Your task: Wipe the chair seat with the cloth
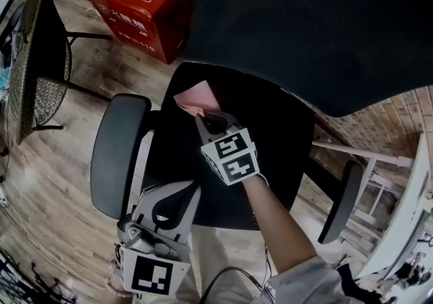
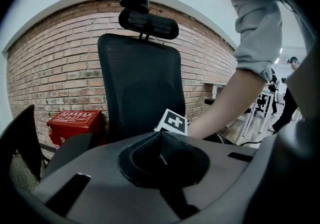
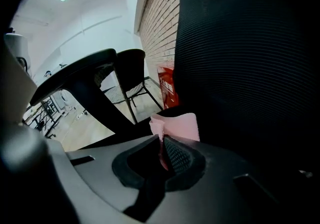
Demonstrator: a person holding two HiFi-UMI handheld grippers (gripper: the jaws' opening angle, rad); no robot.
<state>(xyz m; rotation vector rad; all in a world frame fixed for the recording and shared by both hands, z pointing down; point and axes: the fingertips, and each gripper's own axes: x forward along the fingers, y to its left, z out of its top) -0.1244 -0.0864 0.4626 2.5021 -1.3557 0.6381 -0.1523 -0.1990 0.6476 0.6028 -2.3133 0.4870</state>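
The red rectangular box (image 1: 139,5) at the upper left of the head view bears a white-framed panel of Chinese characters above small diagrams. The print is too small to read surely.

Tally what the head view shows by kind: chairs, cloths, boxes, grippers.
Chairs: 2 (black office chair, mesh chair)
Cloths: 1 (pink cloth)
Boxes: 1 (red box)
Grippers: 2 (left gripper, right gripper)
Total: 6
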